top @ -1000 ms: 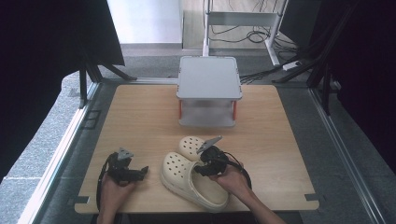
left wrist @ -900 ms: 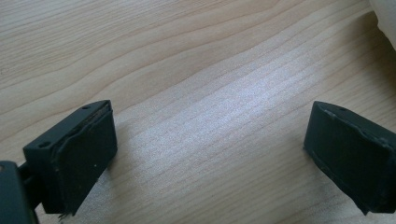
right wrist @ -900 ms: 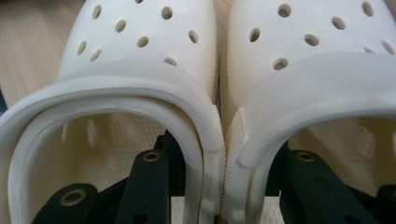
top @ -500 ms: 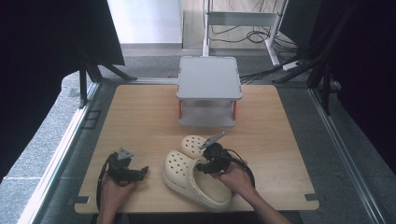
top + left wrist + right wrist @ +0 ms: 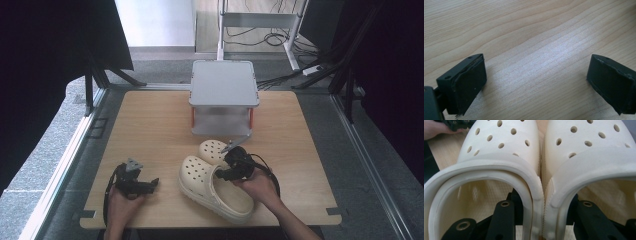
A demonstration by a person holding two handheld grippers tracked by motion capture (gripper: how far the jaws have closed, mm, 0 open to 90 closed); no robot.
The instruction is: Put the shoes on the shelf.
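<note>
The right gripper (image 5: 234, 167) pinches the inner walls of both clogs (image 5: 541, 170) together, one jaw inside each, so the pair moves as one at the table's (image 5: 150, 125) near edge. The left gripper (image 5: 142, 184) rests aside, jaws spread, empty.

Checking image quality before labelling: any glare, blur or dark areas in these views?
High view: sharp, dark curtains at both sides, wooden table evenly lit. Left gripper view: pale sheen on the wood, jaws soft. Right gripper view: clogs very close, bright, slightly soft.
</note>
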